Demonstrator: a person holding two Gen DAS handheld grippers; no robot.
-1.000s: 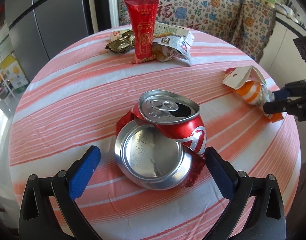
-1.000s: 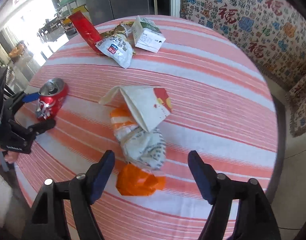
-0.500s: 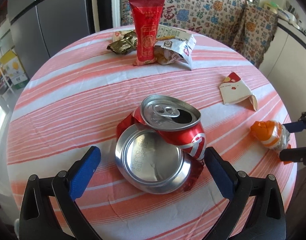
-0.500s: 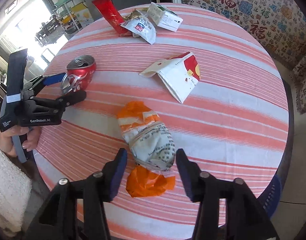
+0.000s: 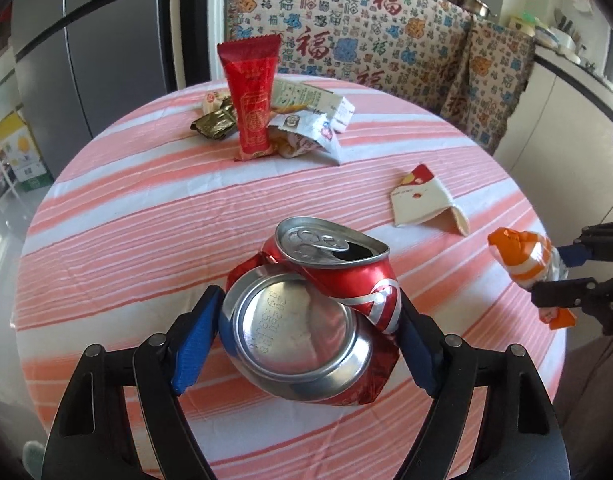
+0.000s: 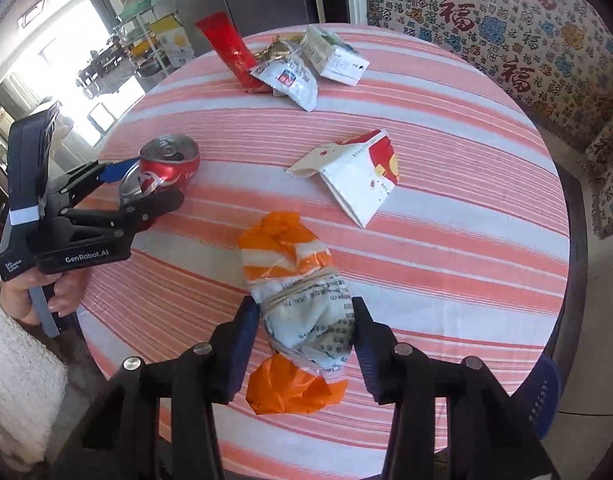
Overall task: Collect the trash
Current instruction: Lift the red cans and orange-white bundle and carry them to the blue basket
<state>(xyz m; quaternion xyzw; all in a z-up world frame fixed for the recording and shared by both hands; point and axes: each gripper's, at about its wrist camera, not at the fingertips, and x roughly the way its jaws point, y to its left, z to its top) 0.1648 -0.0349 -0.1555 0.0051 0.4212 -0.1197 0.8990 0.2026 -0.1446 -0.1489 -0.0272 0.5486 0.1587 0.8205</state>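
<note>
1. Clamping on the crushed red aluminium drink can [image 5: 314, 312] is the left gripper [image 5: 310, 340]; its blue pads [image 5: 194, 344] have just been closing and now press both sides of the can at lower centre of the left wrist view.
2. The can is seen bent double, silver base toward the lens, opened top tilted away; it appears raised slightly above the round table with the pink-and-white striped cloth [image 5: 146, 208], though contact cannot be ruled out.
3. In the right wrist view the same can [image 6: 166, 172] is seen at left of frame, held by the black left gripper [image 6: 146, 188], whose handle is grasped by a hand [image 6: 46, 292] with a white knitted sleeve [image 6: 18, 392] at the lower left edge.
4. The right gripper [image 6: 306, 340] has just been closing on the orange-and-white crumpled wrapper bundle tied with string [image 6: 302, 304]; the dark blue pads [image 6: 242, 340] touch its printed white part at lower centre of frame. The bundle is also seen at right of the left wrist view [image 5: 526, 256].
5. A folded white-and-red paper packet [image 6: 358, 180] lies on the cloth right of centre, apart from both grippers.
6. A pile of wrappers is noted at the top of frame: a red foil sachet [image 5: 250, 96] standing upright, a gold wrapper [image 5: 214, 124], and white printed packets [image 5: 314, 120].
</note>
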